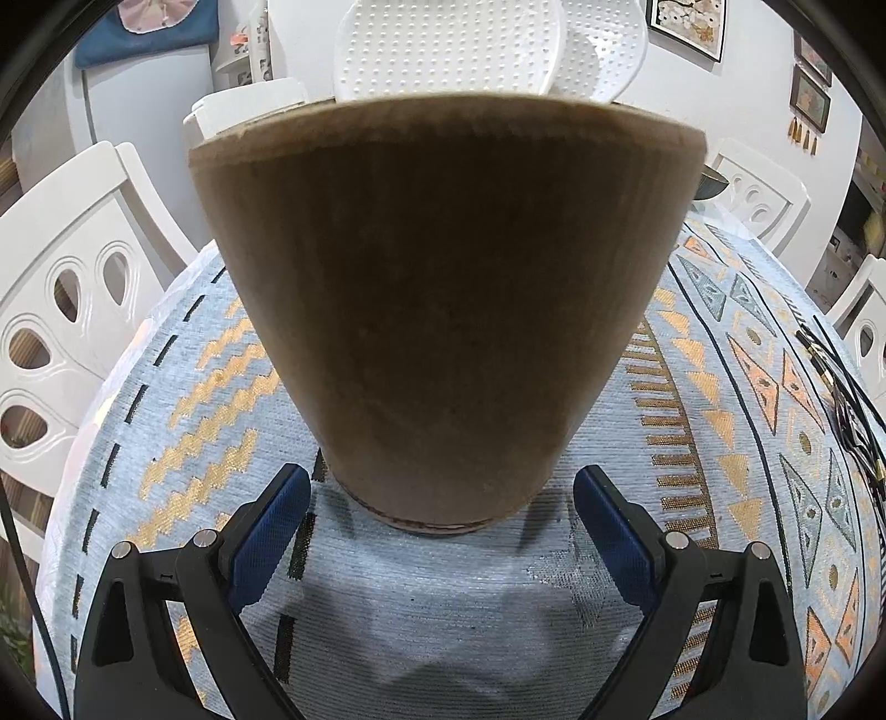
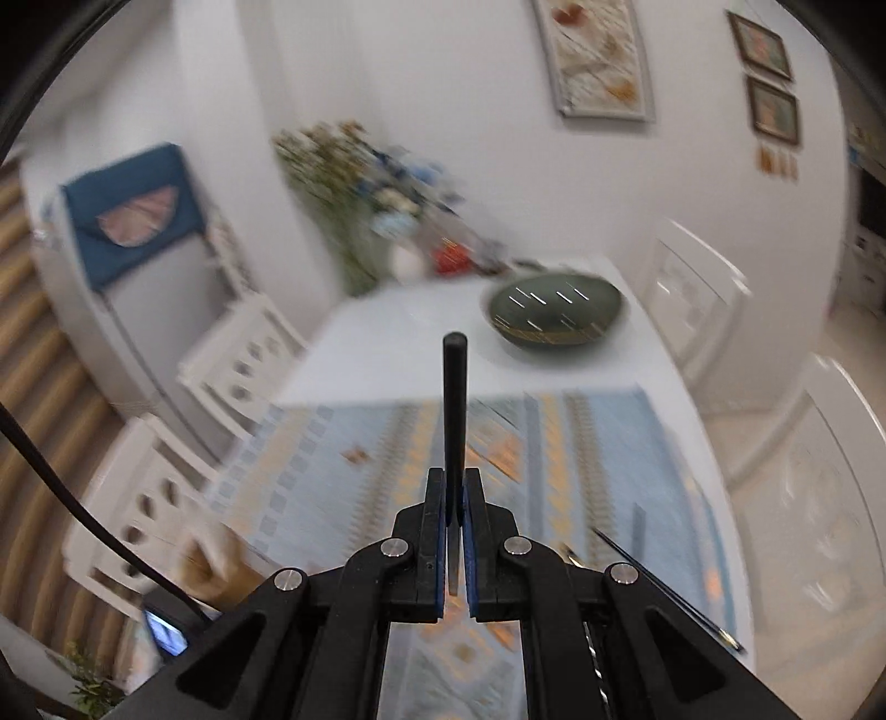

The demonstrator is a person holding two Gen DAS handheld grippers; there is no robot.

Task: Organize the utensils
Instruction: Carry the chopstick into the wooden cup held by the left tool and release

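My left gripper (image 1: 443, 515) stands wide, its blue pads flanking but not touching the base of the brown holder (image 1: 443, 310) at twelve o'clock, white perforated utensils (image 1: 448, 50) poking above its rim. My right gripper (image 2: 455, 498) pinches a black utensil handle (image 2: 455, 410), its tip pointing toward twelve o'clock above the patterned tablecloth (image 2: 343, 471).

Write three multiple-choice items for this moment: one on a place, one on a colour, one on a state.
1. Where does the brown holder stand?
A. On the patterned cloth, ahead of the left gripper
B. On a chair
C. In the green bowl

2. What colour is the handle in the right gripper?
A. White
B. Black
C. Red

3. How do the right jaws stand?
A. Wide open, empty
B. Shut, empty
C. Shut on the handle

Key: 1 A, its base sits on the cloth; 2 B, the stick looks black; 3 C, both pads press it.
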